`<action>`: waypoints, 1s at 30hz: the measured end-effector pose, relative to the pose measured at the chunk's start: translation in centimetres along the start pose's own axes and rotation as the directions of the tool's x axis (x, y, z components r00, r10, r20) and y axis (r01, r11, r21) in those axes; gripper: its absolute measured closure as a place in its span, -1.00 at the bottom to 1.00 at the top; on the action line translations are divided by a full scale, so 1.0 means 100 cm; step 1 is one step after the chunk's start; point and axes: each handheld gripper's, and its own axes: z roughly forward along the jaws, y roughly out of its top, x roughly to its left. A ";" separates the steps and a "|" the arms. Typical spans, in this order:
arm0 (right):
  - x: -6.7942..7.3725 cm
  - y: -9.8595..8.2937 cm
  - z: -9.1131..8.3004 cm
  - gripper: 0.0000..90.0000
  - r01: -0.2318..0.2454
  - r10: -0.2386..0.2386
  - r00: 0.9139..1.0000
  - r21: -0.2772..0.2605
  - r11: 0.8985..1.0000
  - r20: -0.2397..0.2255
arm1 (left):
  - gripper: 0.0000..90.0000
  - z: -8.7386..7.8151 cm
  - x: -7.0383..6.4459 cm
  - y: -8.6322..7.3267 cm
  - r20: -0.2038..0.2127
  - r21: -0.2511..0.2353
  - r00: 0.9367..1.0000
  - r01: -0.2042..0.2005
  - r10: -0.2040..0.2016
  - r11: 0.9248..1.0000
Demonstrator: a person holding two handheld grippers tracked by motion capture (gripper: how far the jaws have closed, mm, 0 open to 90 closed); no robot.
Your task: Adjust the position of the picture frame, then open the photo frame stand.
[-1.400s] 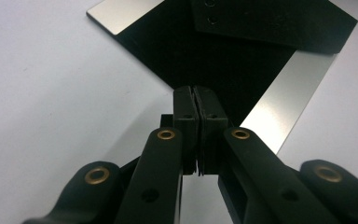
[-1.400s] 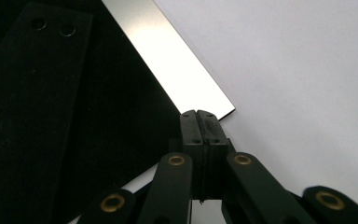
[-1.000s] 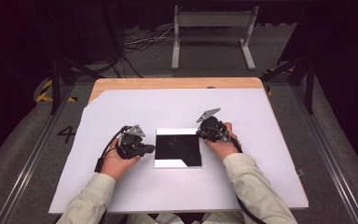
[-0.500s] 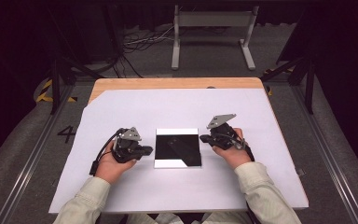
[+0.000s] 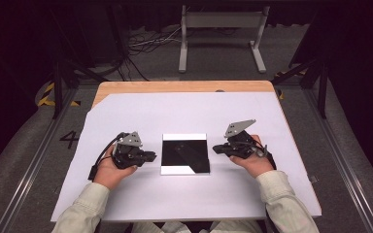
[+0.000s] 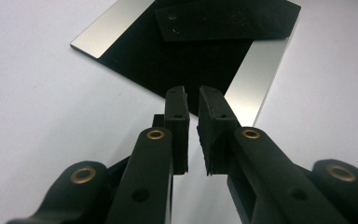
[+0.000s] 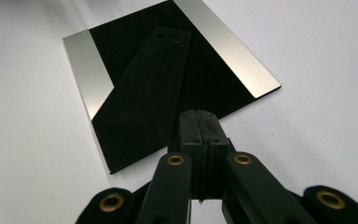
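Retreating right tool [image 5: 217,148] (frame [image 5: 185,154] untouched)

Left gripper [image 5: 151,156] slightly parted, right gripper [image 5: 215,148] closed

A flat black panel [image 5: 185,153] with silvery strips along its near and far edges is lying face-down on the white tabletop [image 5: 189,114], between the two grippers. The left gripper [image 5: 148,157] is resting just beside the panel's left edge, jaws pointing toward it — the person's left hand [image 5: 109,167] is wrapping its body. The right gripper [image 5: 217,148] is sitting just off the panel's right edge, pointing back at it, with the right hand [image 5: 252,162] cupping it from behind.
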 end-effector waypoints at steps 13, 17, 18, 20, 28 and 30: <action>0.005 -0.001 -0.003 0.99 0.015 -0.014 1.000 0.046 0.999 -0.024 | 0.76 -0.008 0.011 -0.004 -0.042 -0.006 0.996 0.085 -0.085 0.996; 0.009 0.000 -0.002 0.98 0.034 -0.032 0.999 0.069 0.997 -0.029 | 0.74 -0.008 0.012 -0.005 -0.046 -0.009 0.994 0.099 -0.099 0.995; 0.010 0.001 -0.002 0.98 0.036 -0.033 0.999 0.077 0.996 -0.032 | 0.74 -0.008 0.013 -0.005 -0.045 -0.010 0.994 0.101 -0.101 0.995; 0.012 0.001 -0.001 0.97 0.050 -0.047 0.998 0.099 0.994 -0.034 | 0.74 -0.008 0.012 -0.005 -0.044 -0.009 0.994 0.103 -0.104 0.995; 0.018 0.001 0.002 0.95 0.067 -0.060 0.997 0.139 0.988 -0.053 | 0.73 -0.007 0.012 -0.004 -0.038 -0.004 0.995 0.094 -0.094 0.996; 0.019 0.001 0.004 0.94 0.075 -0.067 0.996 0.149 0.986 -0.057 | 0.73 -0.006 0.012 -0.004 -0.037 -0.003 0.995 0.096 -0.096 0.995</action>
